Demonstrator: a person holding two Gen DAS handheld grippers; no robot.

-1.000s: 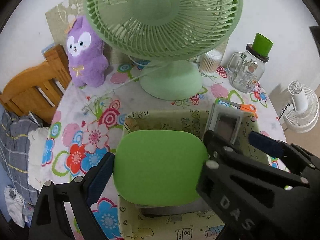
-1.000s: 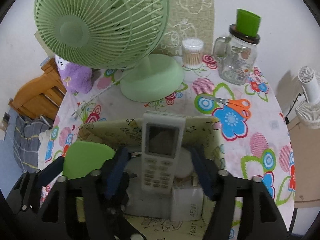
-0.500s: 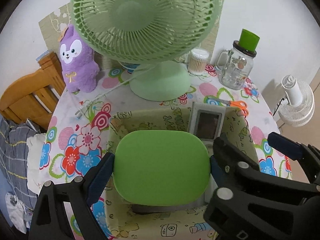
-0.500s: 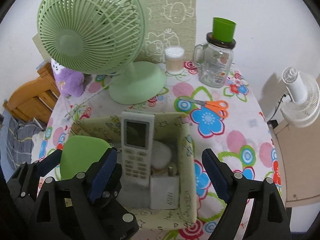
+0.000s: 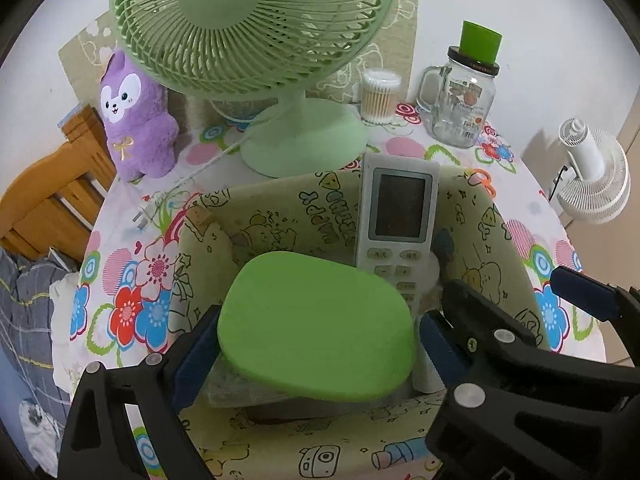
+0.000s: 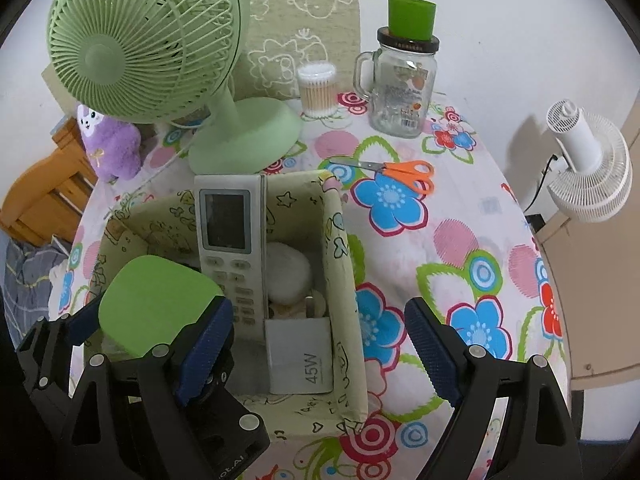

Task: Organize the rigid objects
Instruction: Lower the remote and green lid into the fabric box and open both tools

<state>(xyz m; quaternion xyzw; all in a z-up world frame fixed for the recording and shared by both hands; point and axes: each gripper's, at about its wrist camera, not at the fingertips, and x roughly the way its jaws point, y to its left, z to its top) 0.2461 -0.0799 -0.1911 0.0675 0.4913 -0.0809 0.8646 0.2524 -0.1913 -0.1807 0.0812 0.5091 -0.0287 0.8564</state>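
Since a second ago our right gripper [image 6: 316, 344] has let go of the remote [image 6: 231, 240] and pulled back, and our left gripper [image 5: 316, 344] has carried the green lid [image 5: 316, 326] lower into the box [image 5: 492, 240]. Our right gripper now hangs with its fingers [image 6: 430, 354] spread wide and nothing between them, its left finger over the box and its right finger over the tablecloth [image 6: 460, 216] outside the box's right wall. Our left gripper is clamped on the lid, a blue pad [image 5: 196, 356] pressed to each side, and under the lid we see a clear container, too hidden to say more.

In the right wrist view the remote leans upright against the box's far wall, screen toward us. At 3 o'clock of it lies a white rounded thing [image 6: 288, 276], and at 5 o'clock a white charger [image 6: 300, 360] marked 45W. The lid sits at 8 o'clock of the remote, overlapping its lower buttons in the left wrist view.

Beyond the box, at 12 o'clock, stands the green fan [image 6: 148, 44]. The scissors [image 6: 396, 170] lie on the tablecloth at 2 o'clock of the box, apart from it. Farther back stand a swab tub [image 6: 317, 90] and a glass jar [image 6: 402, 88] with a green cup [image 6: 411, 16] on top. A purple plush [image 5: 134, 120] sits at 10 o'clock.
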